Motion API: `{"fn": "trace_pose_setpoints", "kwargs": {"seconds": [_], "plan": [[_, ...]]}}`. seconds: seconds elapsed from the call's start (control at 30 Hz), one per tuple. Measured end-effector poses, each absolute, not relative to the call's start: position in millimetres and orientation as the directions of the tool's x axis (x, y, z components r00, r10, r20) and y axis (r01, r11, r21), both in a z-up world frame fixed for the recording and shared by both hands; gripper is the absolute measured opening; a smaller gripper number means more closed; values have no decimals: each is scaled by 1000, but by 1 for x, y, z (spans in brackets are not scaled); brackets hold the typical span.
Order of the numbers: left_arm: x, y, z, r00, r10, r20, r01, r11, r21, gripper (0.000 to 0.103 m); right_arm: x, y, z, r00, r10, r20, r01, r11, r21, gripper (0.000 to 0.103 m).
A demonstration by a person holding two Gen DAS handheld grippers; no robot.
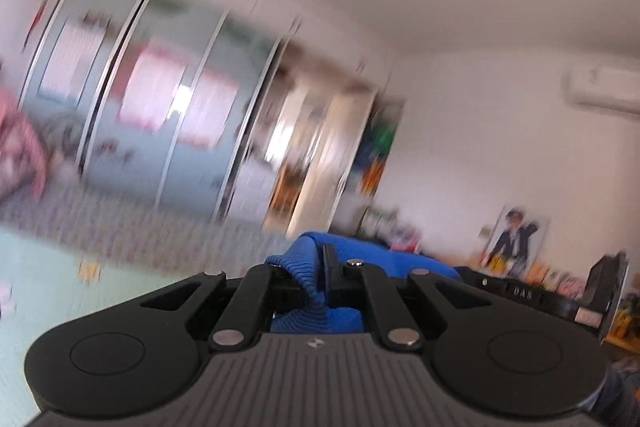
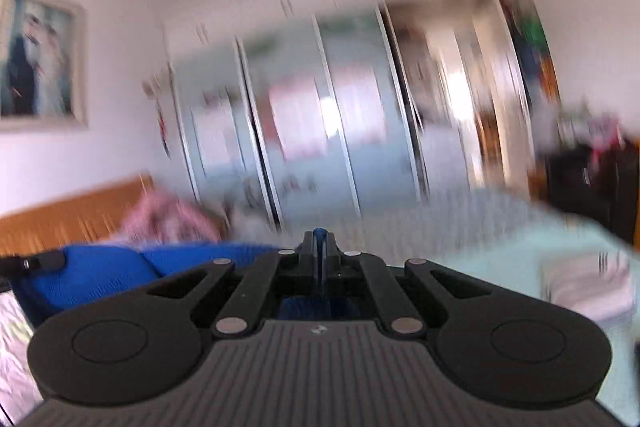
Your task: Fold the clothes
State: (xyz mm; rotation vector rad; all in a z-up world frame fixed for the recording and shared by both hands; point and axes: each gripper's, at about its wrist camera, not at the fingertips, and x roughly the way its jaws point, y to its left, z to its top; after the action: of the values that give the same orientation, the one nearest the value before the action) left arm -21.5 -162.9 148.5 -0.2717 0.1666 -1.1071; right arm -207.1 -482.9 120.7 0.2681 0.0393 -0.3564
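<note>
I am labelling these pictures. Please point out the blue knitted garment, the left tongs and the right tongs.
blue knitted garment (image 1: 308, 269): left wrist view, ribbed edge.
left tongs (image 1: 318, 259): left wrist view, between the tips.
right tongs (image 2: 319, 241): right wrist view, between the tips.

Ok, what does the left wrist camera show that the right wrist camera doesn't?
Only the left wrist view: a wall air conditioner and the left gripper shut on the blue garment.

Only the right wrist view: a framed picture, a wooden headboard, and the right gripper clamping a thin blue edge.

Both: that garment, the blurred mirrored wardrobe and the pale bed cover.
</note>
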Motion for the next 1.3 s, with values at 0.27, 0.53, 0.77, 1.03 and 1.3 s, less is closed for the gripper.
{"fn": "trace_pose_setpoints", "kwargs": {"seconds": [0.27, 0.53, 0.77, 1.03, 1.3], "plan": [[-57, -156, -33, 328, -817, -475, 815, 499, -295, 11, -234, -490, -20, 838, -397, -373, 494, 842, 215, 2], [-90, -136, -138, 107, -738, -667, 778, 479, -406, 10, -290, -493, -156, 652, -302, -695, 678, 643, 357, 11], [-83, -113, -92, 254, -772, -582, 783, 518, -345, 11, -243, -486, -143, 776, -175, -606, 565, 621, 543, 58], [-77, -107, -90, 321, -756, -571, 724, 584, -367, 19, -126, -457, -141, 839, 12, -545, 408, 649, 642, 76], [-72, -95, -104, 326, -724, -607, 672, 630, -390, 27, -59, -420, -186, 723, -45, -690, 497, 727, 473, 23]]}}
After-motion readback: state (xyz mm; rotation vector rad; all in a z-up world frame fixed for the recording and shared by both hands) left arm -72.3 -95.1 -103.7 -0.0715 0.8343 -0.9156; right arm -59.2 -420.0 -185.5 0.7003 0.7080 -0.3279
